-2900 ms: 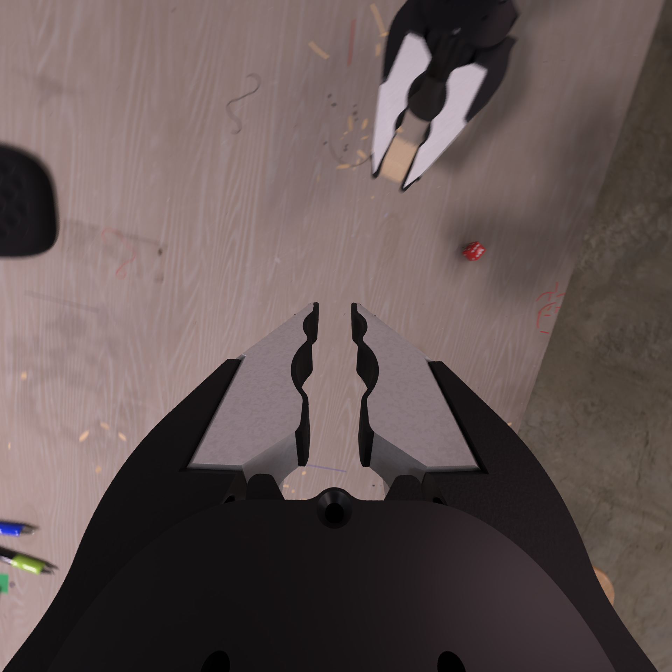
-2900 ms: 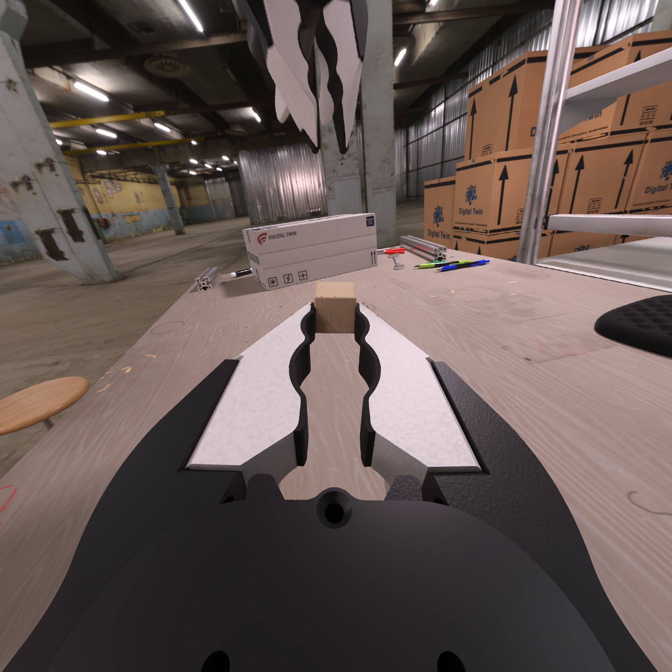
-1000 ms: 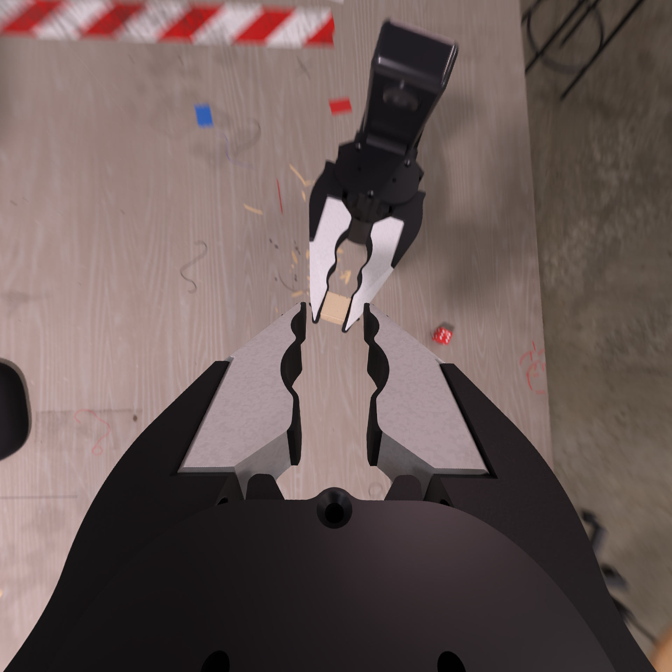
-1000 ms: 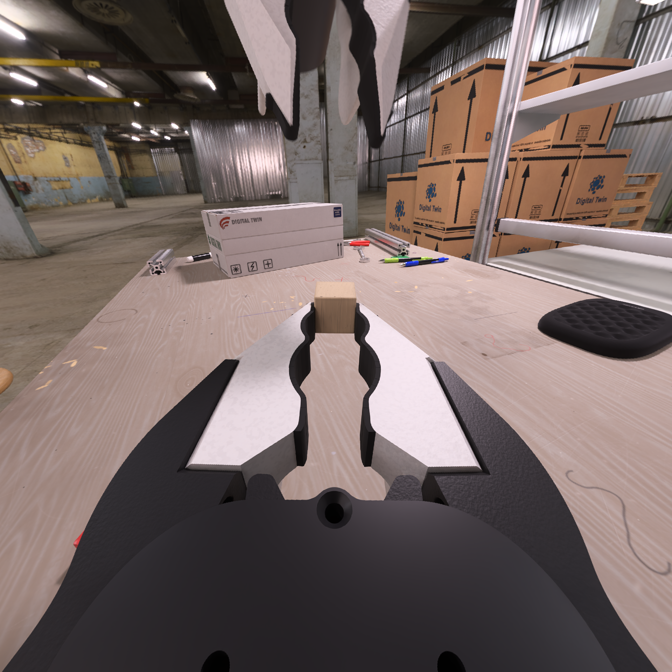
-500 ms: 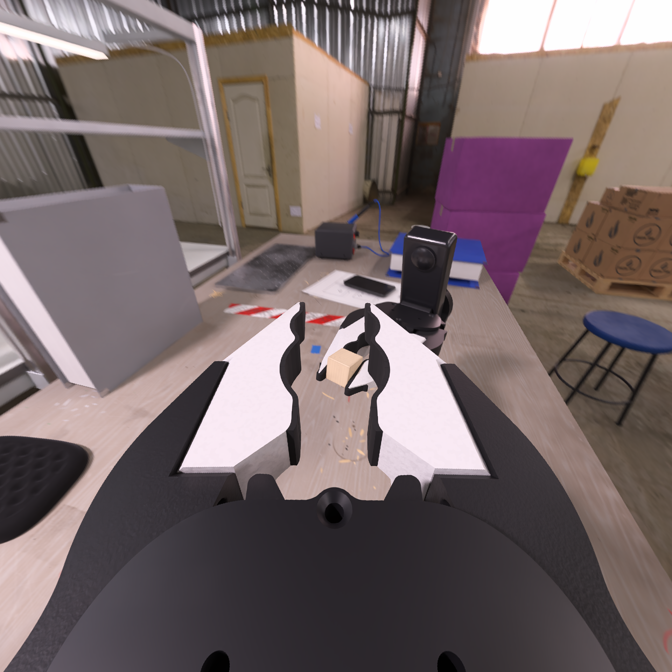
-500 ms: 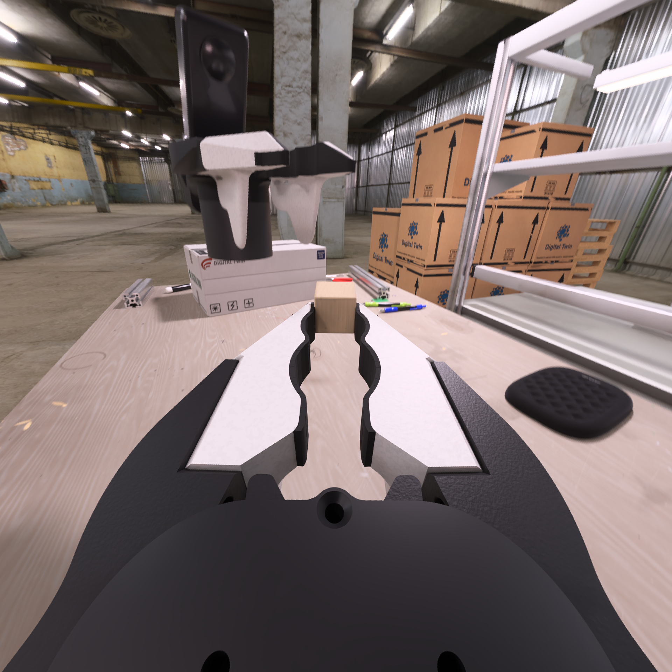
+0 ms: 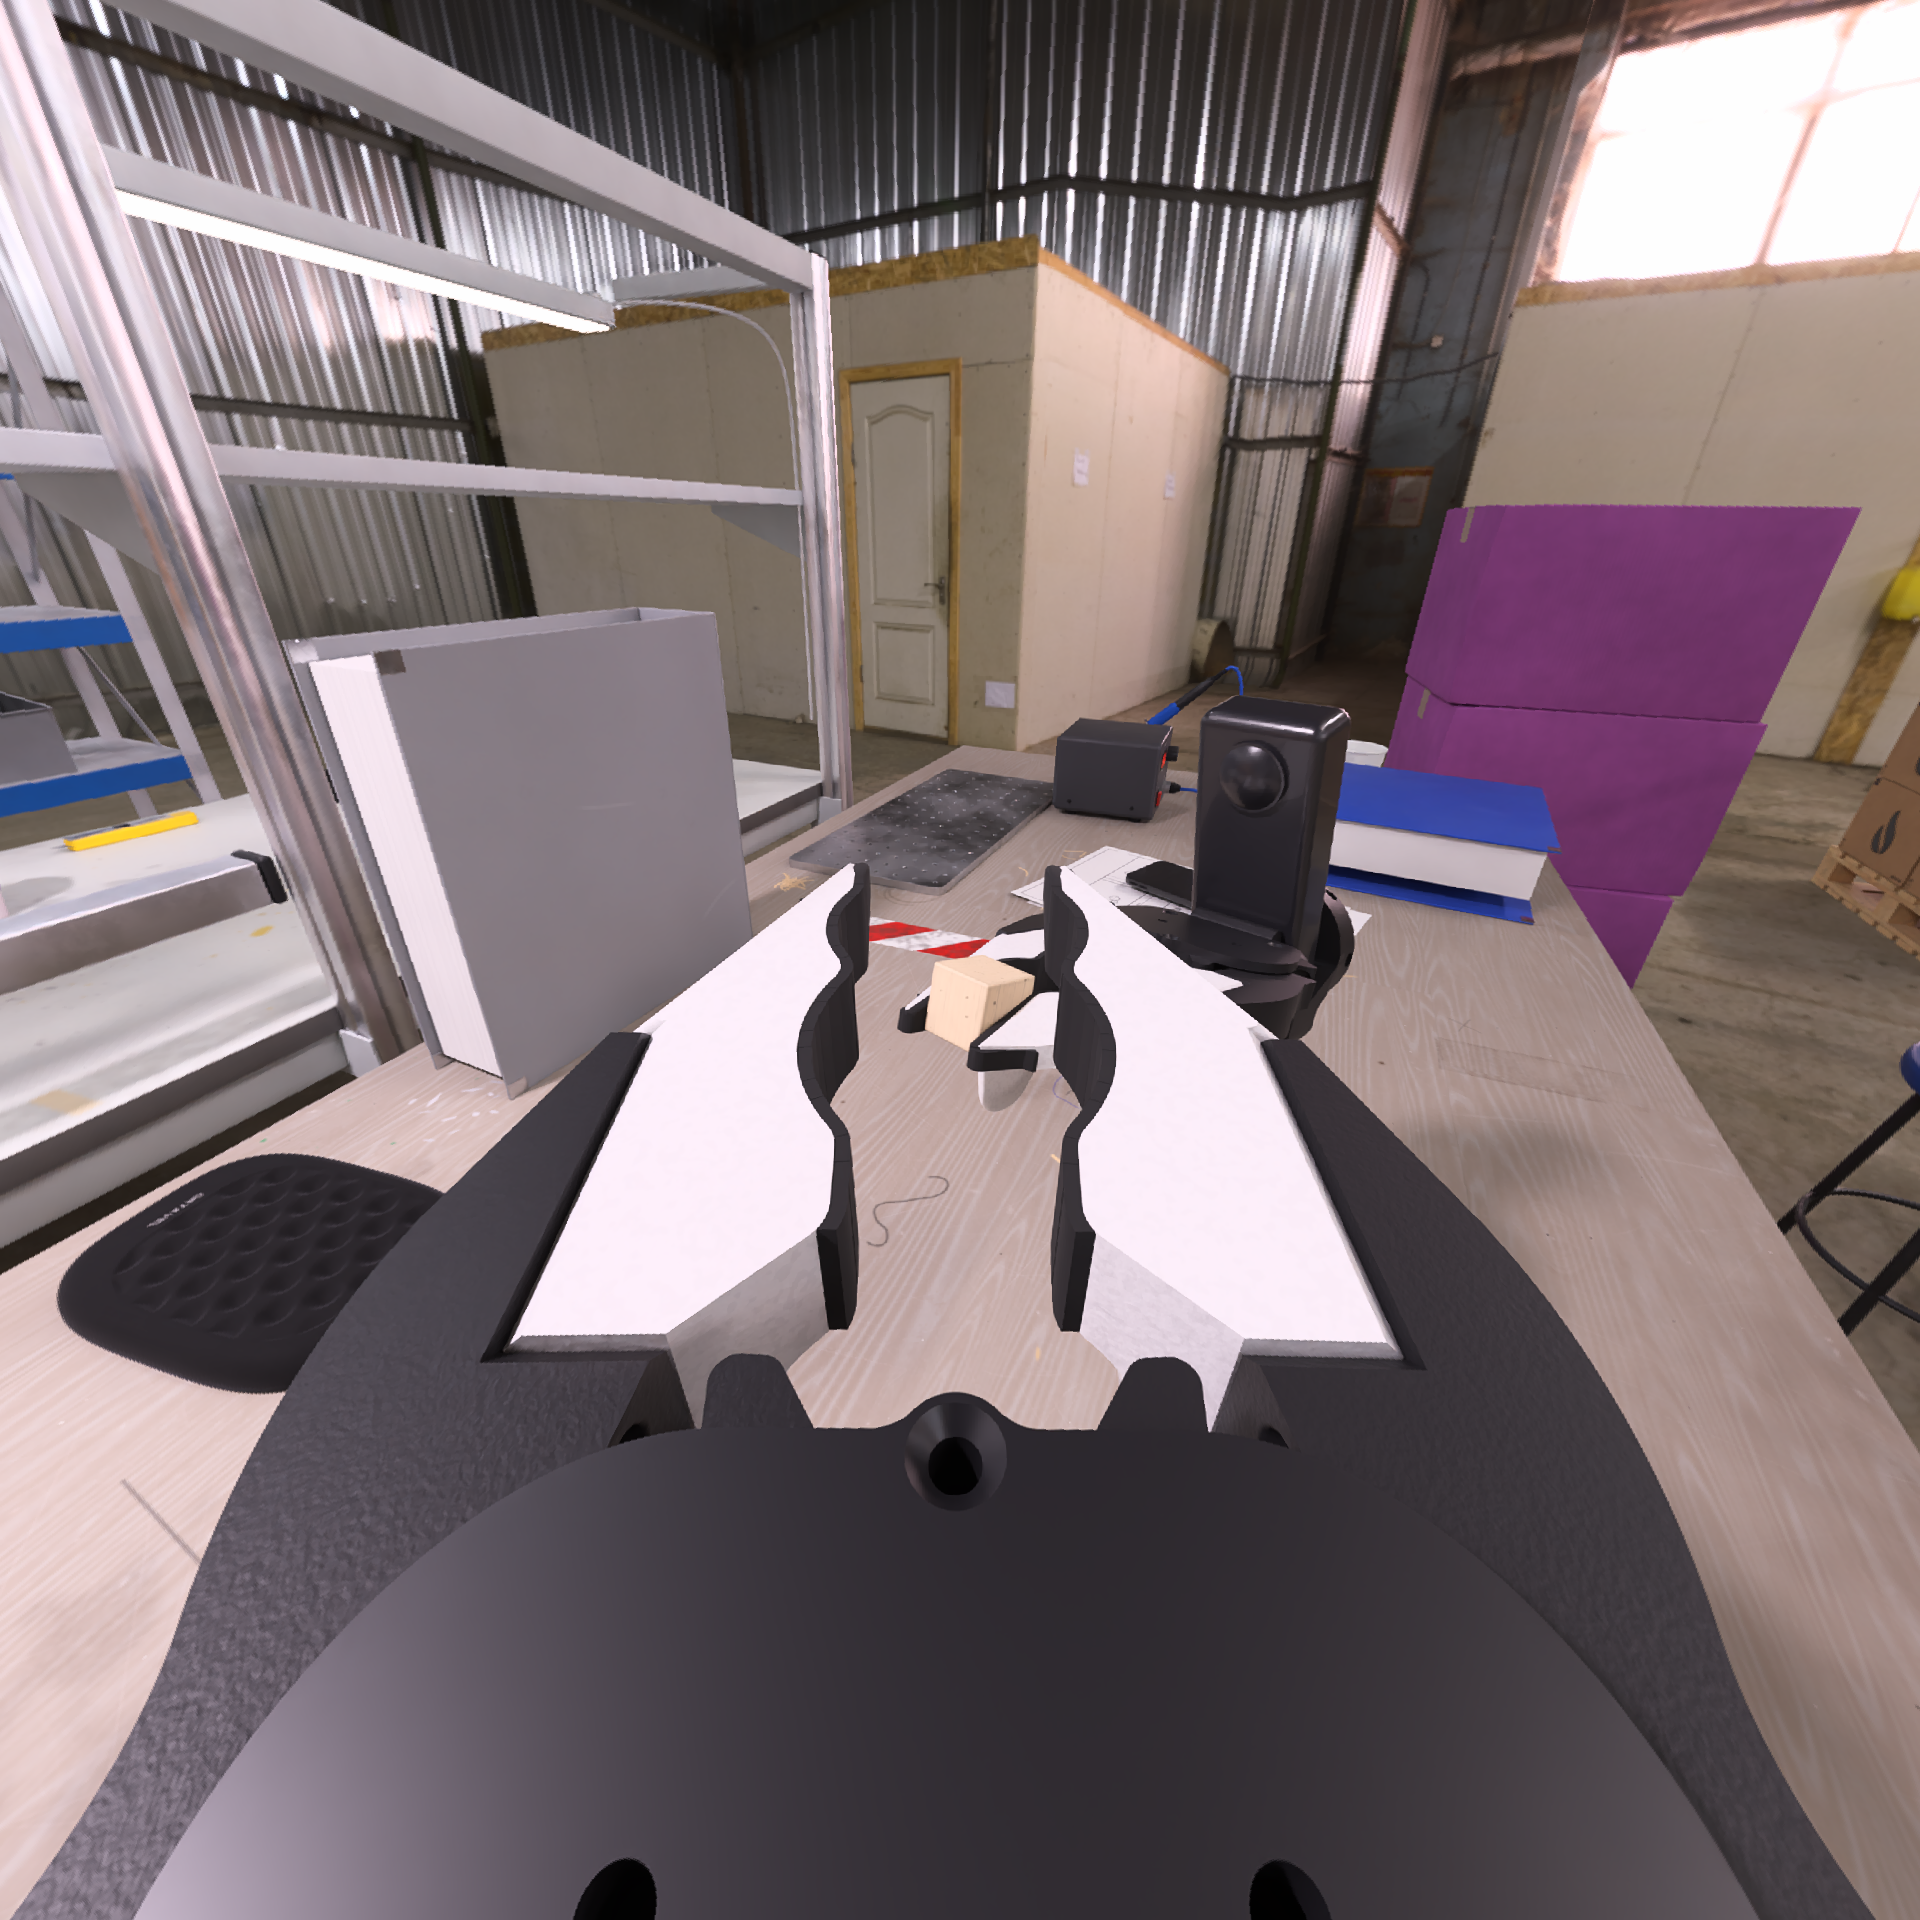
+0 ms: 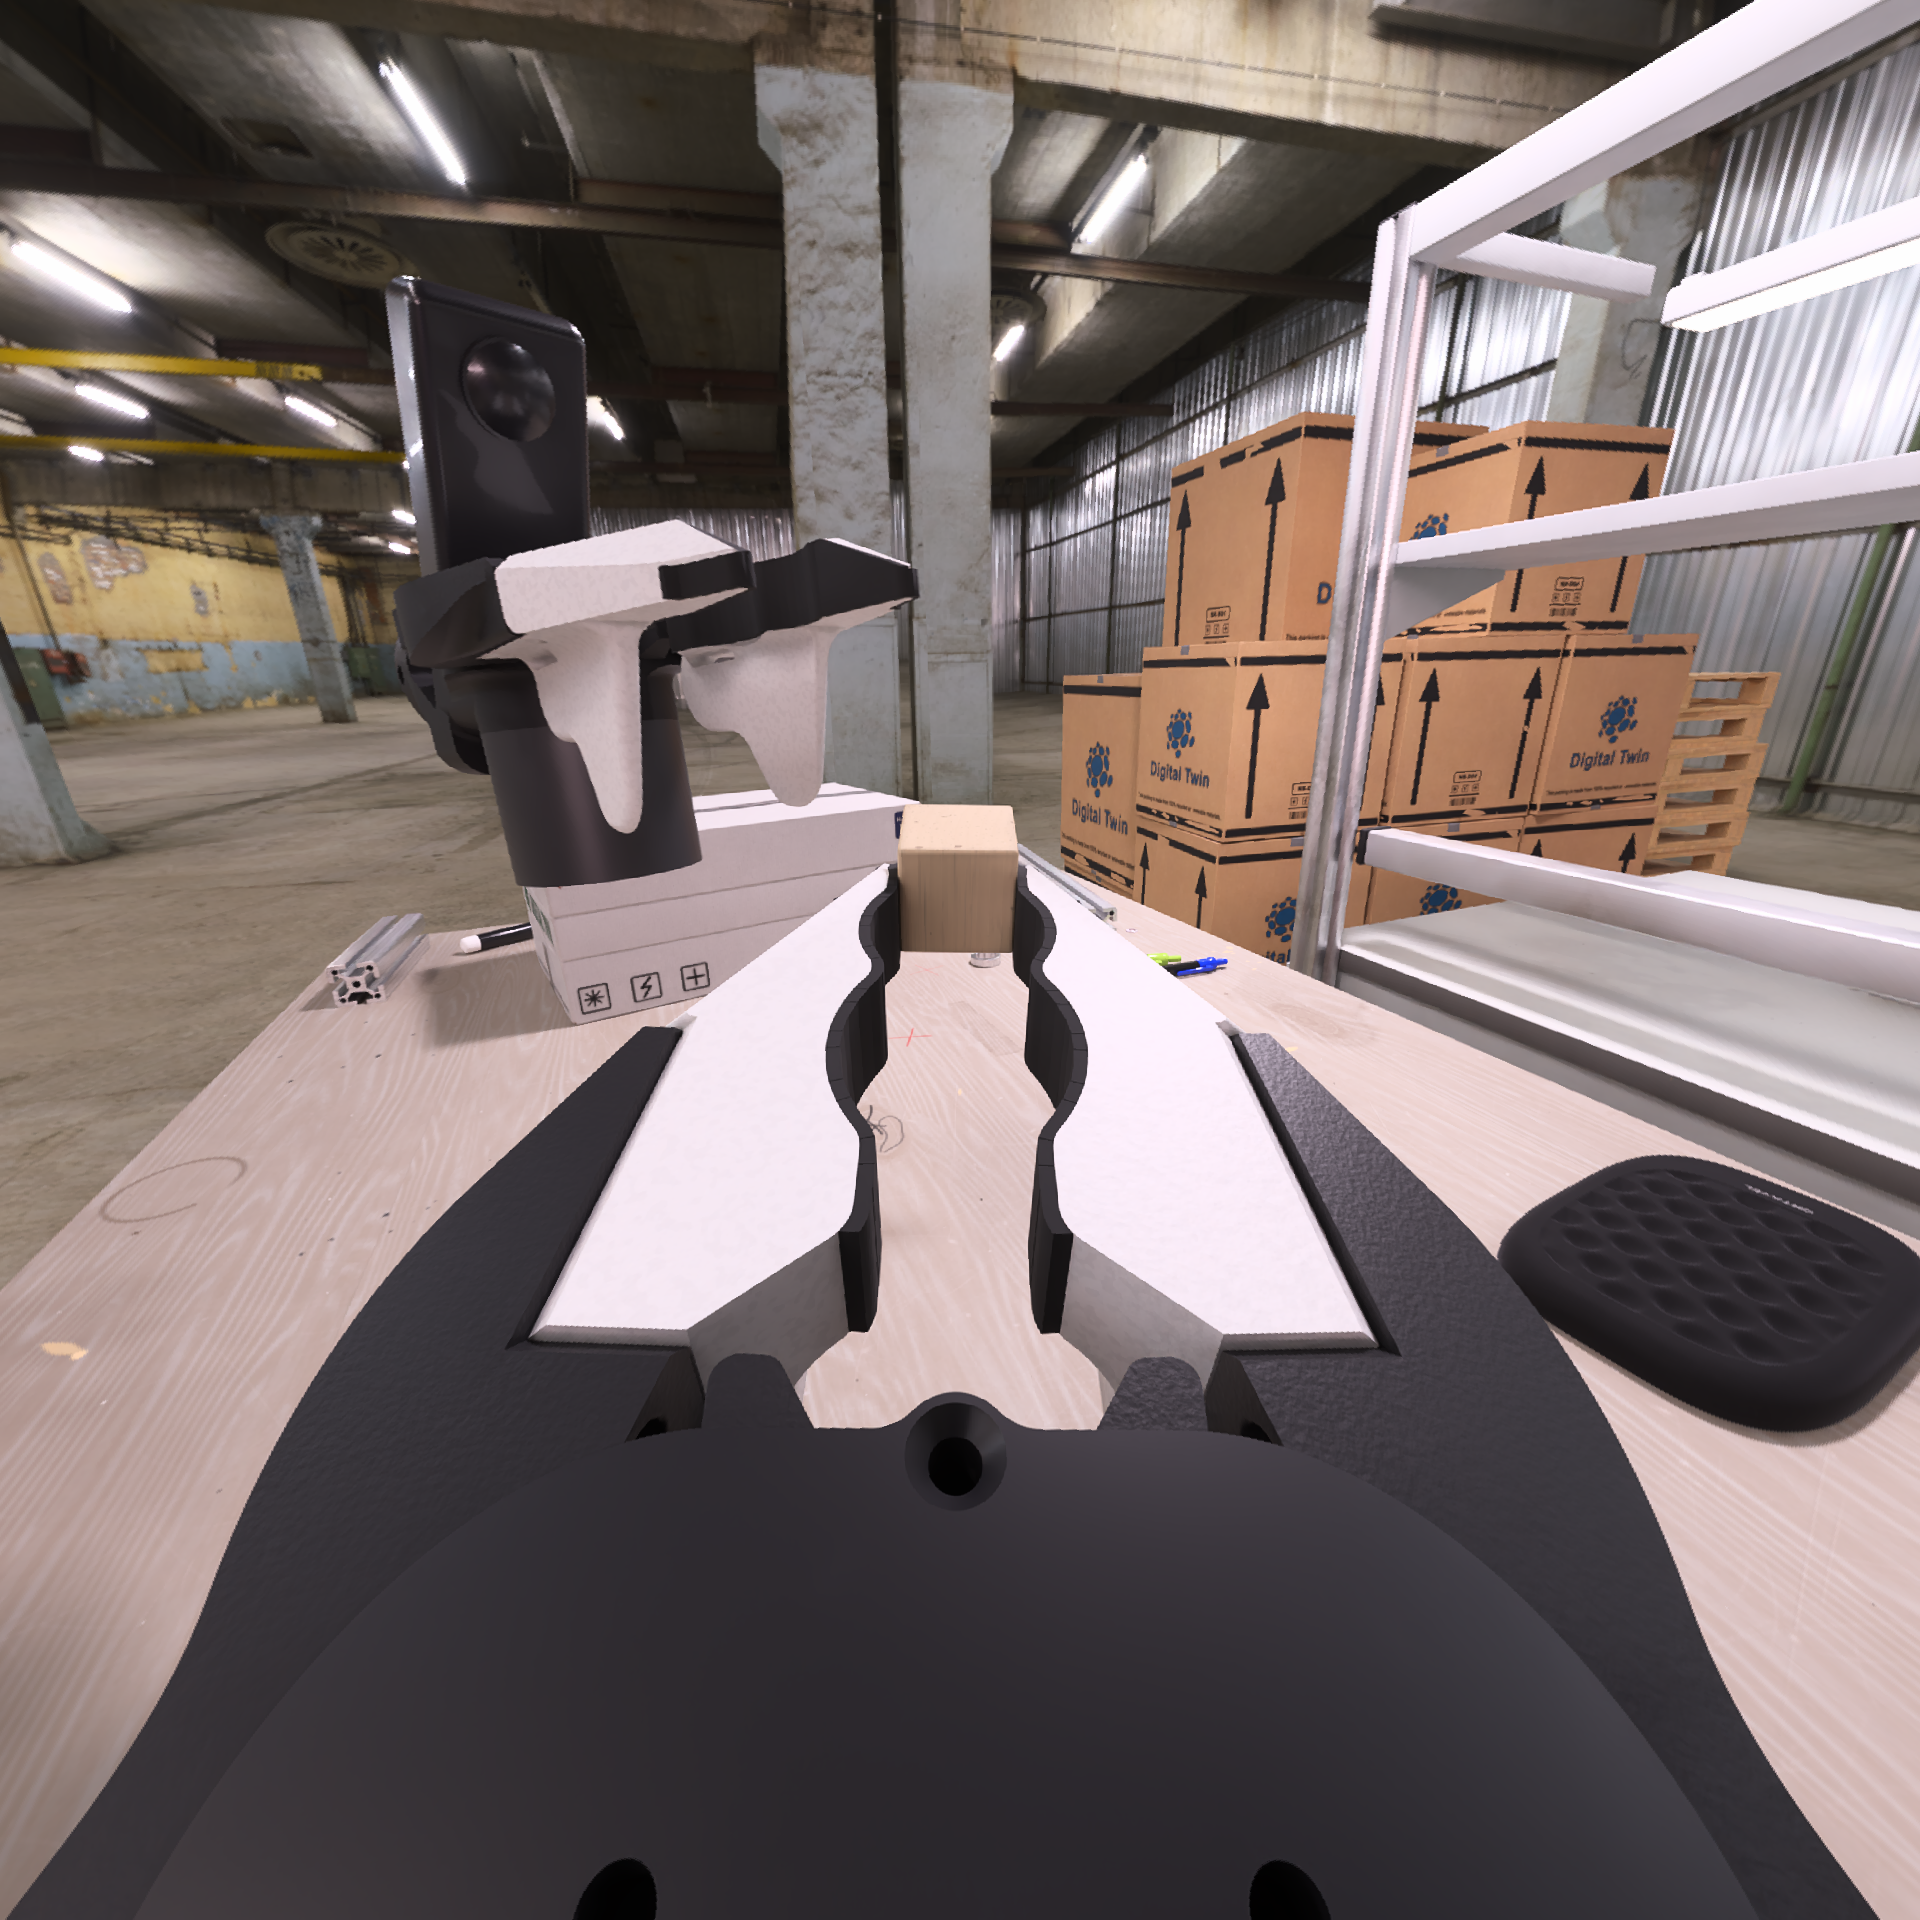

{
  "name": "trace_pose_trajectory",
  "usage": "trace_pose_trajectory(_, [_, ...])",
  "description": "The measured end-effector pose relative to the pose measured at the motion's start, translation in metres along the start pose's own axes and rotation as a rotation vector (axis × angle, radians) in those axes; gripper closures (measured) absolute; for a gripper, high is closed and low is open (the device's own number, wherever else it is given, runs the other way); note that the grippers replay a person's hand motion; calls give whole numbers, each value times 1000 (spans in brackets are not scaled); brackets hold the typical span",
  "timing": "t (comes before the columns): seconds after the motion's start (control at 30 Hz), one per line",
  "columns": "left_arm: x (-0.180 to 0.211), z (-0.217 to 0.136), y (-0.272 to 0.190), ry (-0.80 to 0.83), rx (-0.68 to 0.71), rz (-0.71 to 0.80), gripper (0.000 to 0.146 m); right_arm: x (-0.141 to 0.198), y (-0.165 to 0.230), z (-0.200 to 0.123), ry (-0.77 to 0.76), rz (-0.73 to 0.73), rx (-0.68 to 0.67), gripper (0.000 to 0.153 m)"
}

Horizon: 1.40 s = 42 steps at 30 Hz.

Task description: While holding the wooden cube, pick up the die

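Your right gripper pinches the wooden cube at the very tips of its two fingers, which press on the cube's left and right faces. Held this far out, the cube stays clear of the tabletop and in plain sight, likely so that it can be carried safely while the other gripper works. The cube is pale, unfinished wood with fine grain, square-edged and sitting level between the fingers.

Your left gripper is spread, with nothing between its fingers. It is held level and points across the tabletop toward the right gripper, so the cube shows through the gap between its fingers, farther off and tilted. From the right wrist view, the left gripper hangs above the tabletop to the left of the cube, fingers pointing downward, near a white box.

The die appears in neither view, so you cannot tell where it lies from here. The left gripper's spread fingers suggest it is ready to take it, but it would first need to turn down toward the tabletop to find it. A black mat lies to the right.
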<state>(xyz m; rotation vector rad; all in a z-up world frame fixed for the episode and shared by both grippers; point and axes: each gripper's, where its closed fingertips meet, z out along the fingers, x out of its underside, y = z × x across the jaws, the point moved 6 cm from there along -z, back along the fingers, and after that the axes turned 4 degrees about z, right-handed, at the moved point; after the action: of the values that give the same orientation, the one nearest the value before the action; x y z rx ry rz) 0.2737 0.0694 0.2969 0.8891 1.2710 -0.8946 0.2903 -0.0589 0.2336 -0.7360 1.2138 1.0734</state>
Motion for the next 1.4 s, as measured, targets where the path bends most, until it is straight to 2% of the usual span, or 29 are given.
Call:
trace_pose_trajectory(0.47, [19, 19, -5, -3, 49, -18, 112, 2, -1, -8, 20, -37, -6, 132])
trace_pose_trajectory(0.93, [24, 20, -3, 8, 58, -32, 115, 4, 6, -5, 29, -58, -23, 132])
trace_pose_trajectory(1.2, [23, 14, 3, -16, 56, -53, 119, -1, 9, -8, -30, -73, -73, 132])
trace_pose_trajectory(1.4, [29, 16, 5, -49, 179, -136, 115, 2, 7, -8, 19, -133, -48, 132])
